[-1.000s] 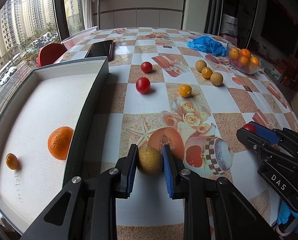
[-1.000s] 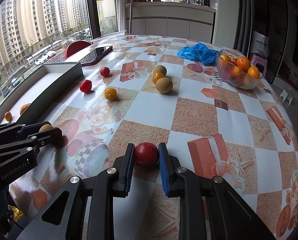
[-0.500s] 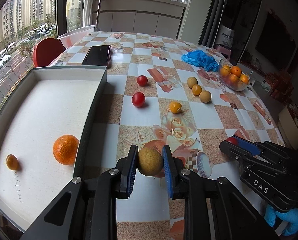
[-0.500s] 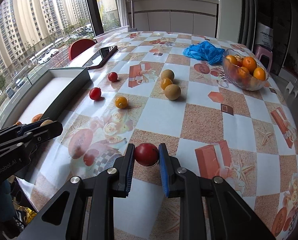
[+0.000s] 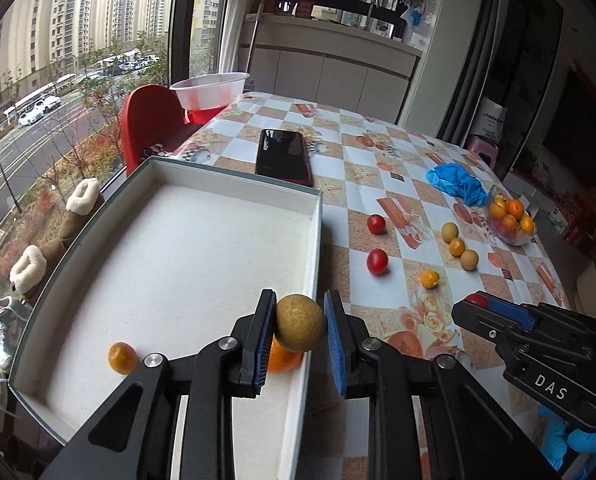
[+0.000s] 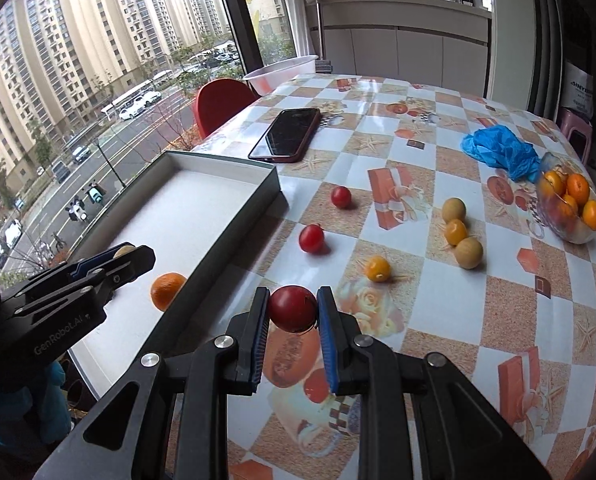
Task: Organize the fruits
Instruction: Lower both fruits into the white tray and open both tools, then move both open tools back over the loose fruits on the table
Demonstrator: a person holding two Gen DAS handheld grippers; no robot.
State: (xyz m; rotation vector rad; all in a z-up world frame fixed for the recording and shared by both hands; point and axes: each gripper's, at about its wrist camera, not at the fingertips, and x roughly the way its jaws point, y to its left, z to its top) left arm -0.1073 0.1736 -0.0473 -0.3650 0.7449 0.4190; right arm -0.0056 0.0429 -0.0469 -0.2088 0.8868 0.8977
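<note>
While your left gripper clamps the tan fruit above the tray's right wall, open floor lies at ten o'clock; your right gripper holds the red fruit.

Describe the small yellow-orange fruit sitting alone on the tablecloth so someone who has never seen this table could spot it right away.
Start at the big shallow white-lined box by the window and move across the checkered tablecloth toward the glass bowl of oranges. About midway, between the nearer of two red tomatoes and a row of three fruits, lies the small yellow-orange fruit. Unlike that touching trio, it sits alone.
</note>
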